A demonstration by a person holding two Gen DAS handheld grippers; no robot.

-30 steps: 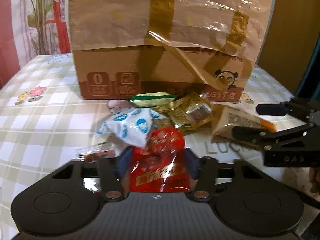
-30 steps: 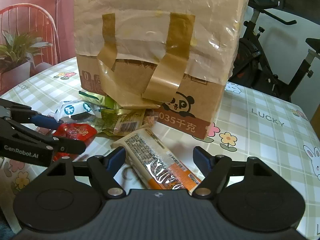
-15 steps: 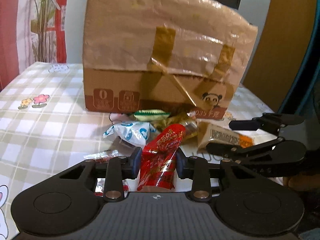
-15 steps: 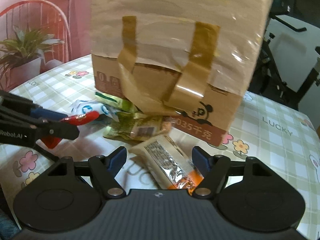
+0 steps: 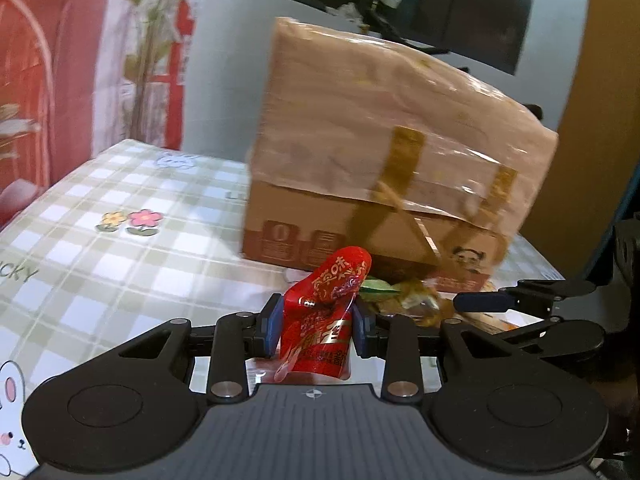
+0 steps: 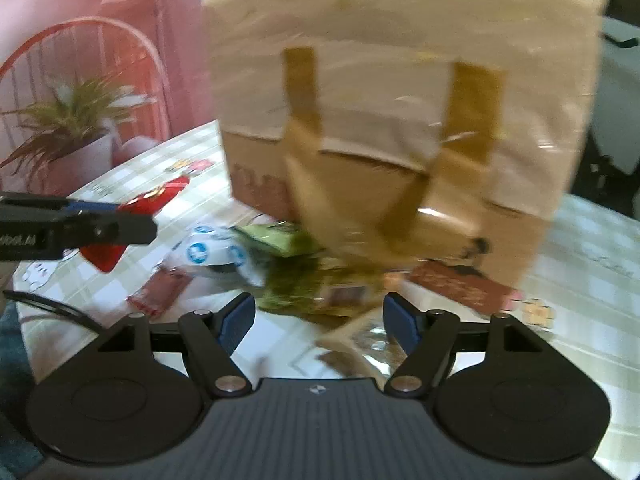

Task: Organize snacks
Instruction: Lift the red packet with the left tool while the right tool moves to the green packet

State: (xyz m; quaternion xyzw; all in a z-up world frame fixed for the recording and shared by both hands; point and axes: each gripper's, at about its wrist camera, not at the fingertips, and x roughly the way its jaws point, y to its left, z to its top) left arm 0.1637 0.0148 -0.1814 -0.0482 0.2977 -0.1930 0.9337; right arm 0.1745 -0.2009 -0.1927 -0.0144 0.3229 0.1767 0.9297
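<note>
The left gripper is clamped on the crinkly red foil snack packet, lifted before the taped brown cardboard box; carry it level, grip firm. The right gripper hangs apart over the pile.

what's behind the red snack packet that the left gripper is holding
Behind the red foil snack packet stands the taped brown cardboard box, with a green packet and gold wrappers at its base. The packet covers part of that pile.
</note>
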